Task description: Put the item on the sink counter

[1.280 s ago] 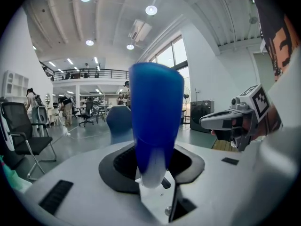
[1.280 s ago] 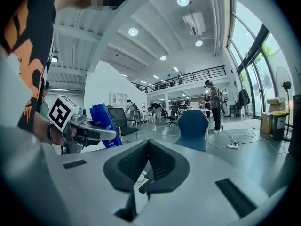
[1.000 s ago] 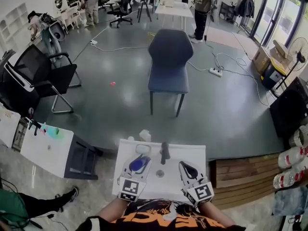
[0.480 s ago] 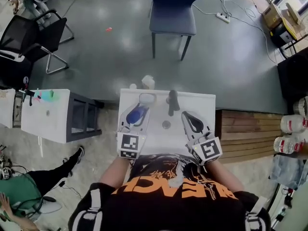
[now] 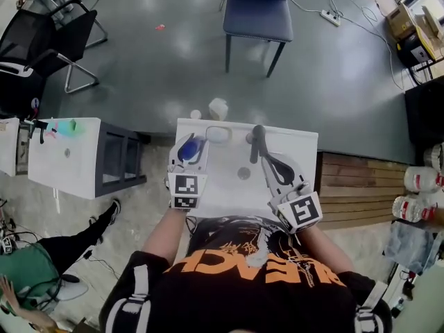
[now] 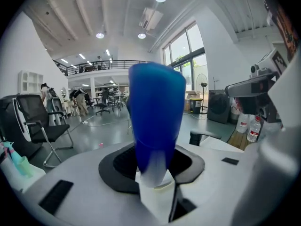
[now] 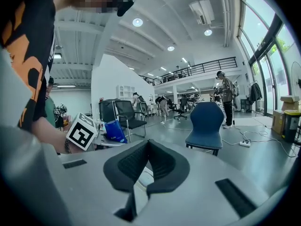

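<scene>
A blue tube-like item, fading to white at its lower end, stands up between the pads of my left gripper, which is shut on it. In the head view the left gripper holds the blue item over the back left part of the white sink counter. My right gripper hovers over the basin's right side, beside the dark faucet. Its pads meet with nothing between them. The right gripper view also shows the blue item from the side.
A white dish-like thing lies on the counter's back edge, with a white bottle behind it. The drain is in the basin's middle. A white side table stands left, wooden boards right, a blue chair beyond.
The head view has tilted further down. My left gripper has carried the blue item leftward and a little farther back over the sink. The right gripper has stayed near the faucet.
</scene>
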{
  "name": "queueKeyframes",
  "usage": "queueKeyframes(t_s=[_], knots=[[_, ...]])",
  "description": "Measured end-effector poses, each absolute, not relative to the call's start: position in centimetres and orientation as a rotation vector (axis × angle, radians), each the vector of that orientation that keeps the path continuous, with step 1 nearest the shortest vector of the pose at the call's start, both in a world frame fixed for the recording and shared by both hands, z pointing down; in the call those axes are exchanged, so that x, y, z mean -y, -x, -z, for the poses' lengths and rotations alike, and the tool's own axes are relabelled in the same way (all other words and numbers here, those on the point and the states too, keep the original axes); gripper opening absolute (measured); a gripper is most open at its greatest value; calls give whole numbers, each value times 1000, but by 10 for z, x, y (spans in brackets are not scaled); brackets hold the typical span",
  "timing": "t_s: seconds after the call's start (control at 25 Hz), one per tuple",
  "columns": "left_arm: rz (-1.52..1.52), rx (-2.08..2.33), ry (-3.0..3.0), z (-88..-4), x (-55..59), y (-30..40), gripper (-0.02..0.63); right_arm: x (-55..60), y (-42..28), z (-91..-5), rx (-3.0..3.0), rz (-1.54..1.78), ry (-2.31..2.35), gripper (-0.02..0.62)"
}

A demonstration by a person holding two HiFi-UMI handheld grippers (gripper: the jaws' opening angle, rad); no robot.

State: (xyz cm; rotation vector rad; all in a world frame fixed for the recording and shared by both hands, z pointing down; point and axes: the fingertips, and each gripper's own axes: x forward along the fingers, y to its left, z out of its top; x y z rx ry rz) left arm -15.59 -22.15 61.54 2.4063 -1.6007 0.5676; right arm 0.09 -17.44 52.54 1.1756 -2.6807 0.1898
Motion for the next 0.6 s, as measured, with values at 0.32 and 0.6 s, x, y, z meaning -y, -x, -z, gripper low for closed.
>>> queueKeyframes(t_s=[0.32, 0.6], knots=[[-622, 1628, -2331, -658, 239, 184, 167, 182, 22, -532, 2680, -215, -1134, 14], [-639, 1621, -2301, -689, 249, 196, 167, 186, 36, -543, 2622, -237, -1107, 14]])
